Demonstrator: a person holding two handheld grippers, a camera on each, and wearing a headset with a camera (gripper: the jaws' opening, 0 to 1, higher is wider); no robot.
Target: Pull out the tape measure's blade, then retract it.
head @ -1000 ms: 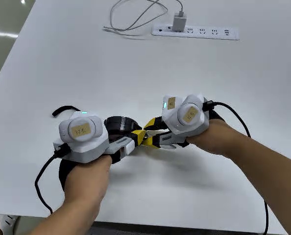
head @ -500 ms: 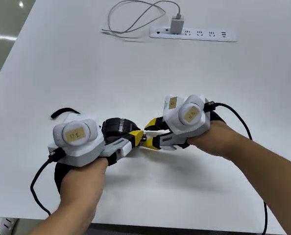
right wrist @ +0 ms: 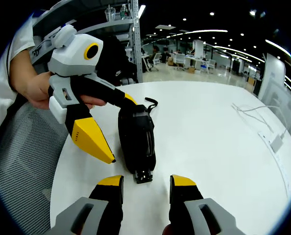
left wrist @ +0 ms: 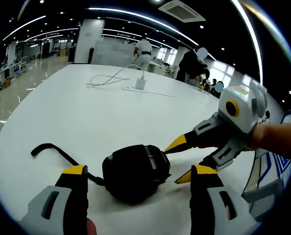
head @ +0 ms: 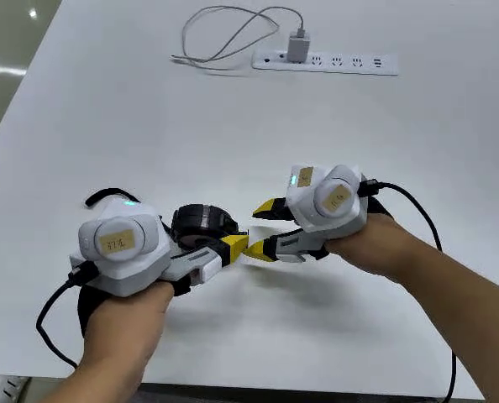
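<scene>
The tape measure [head: 201, 222] lies on the tabletop [head: 233, 126]. The left claw [left wrist: 139, 170], released, straddles its case, apparently to brace it, while the right claw [right wrist: 146, 180], also released, faces the blade tip [right wrist: 143, 176].

Bare table [head: 107, 109] around tape measure [head: 201, 223], power strip [head: 342, 63] and charger [head: 297, 46] well apart

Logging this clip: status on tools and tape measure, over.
Left tool open, jaws either side of tape measure. Right tool open, at its blade end. Blade not out. Power strip far back, clear of work.
</scene>
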